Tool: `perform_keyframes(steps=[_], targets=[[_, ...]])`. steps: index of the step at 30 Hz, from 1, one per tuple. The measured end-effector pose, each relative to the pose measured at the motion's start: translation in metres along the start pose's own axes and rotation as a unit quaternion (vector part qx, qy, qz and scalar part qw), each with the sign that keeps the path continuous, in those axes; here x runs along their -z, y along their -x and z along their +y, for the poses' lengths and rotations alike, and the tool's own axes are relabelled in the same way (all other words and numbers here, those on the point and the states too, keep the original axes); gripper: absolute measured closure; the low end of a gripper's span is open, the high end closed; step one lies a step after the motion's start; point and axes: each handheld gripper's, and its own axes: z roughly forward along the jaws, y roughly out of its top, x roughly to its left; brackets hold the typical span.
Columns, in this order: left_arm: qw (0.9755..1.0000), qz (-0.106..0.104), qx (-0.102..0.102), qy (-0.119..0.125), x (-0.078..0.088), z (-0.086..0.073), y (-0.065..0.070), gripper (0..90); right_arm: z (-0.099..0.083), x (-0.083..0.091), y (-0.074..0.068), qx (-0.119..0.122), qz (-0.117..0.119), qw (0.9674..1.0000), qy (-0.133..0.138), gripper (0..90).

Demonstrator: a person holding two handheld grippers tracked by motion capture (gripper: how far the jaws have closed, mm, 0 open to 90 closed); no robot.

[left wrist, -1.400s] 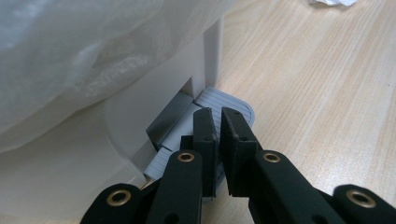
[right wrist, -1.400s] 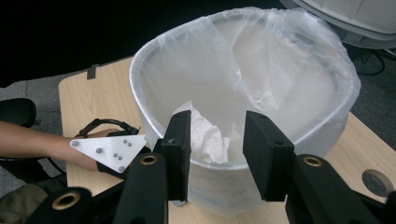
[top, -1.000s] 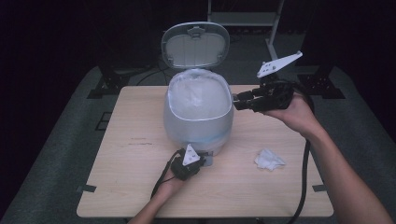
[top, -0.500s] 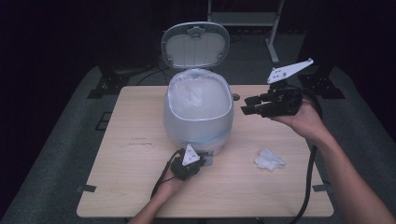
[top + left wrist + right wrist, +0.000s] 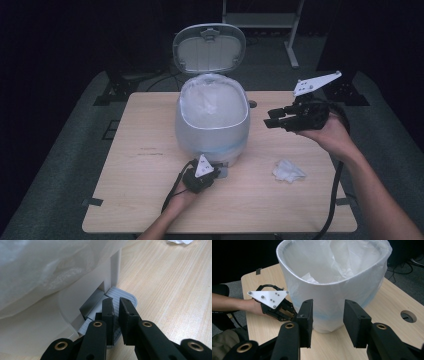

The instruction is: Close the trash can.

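While the hinged lid (image 5: pixel 209 48) stands raised behind it, a white pedal bin (image 5: pixel 212 132) sits near the middle of a light wooden table (image 5: pixel 130 200). A thin translucent liner bag (image 5: pixel 342 262) is folded over the bin's rim and hangs down the outer wall; a crumpled white piece (image 5: pixel 310 278) lies inside it, though what it is cannot be told.

Left gripper (image 5: pixel 199 176): held low at the near foot of the bin, its grey three-cornered plate uppermost. As the left gripper view shows, its two black jaws are drawn nearly together, with a narrow slit between them, and their tips rest on the ribbed grey foot pedal (image 5: pixel 126 298) that juts from the bin's base. Nothing is seen held between them.

Right gripper (image 5: pixel 274 118): held in the air to the right of the bin, level with its upper wall and apart from it, jaws pointing toward the bin. The right gripper view shows these jaws spread wide with nothing between them; beyond them stand the bin wall and, farther off, the left gripper with the hand that holds it.

A crumpled white tissue (image 5: pixel 288 170) lies on the table to the right of the bin, below the right forearm. A round hole (image 5: pixel 408 315) pierces the tabletop beside the bin.
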Motion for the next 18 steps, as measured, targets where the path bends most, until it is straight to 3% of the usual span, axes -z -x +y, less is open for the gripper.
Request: perform_keyframes(steps=[18], targets=[[1.0,0.0,-0.001,-0.002,0.0,0.0,-0.001,82.9,-0.034,-0.002,0.005,-0.017,0.002,0.9998,-0.009,57.6]])
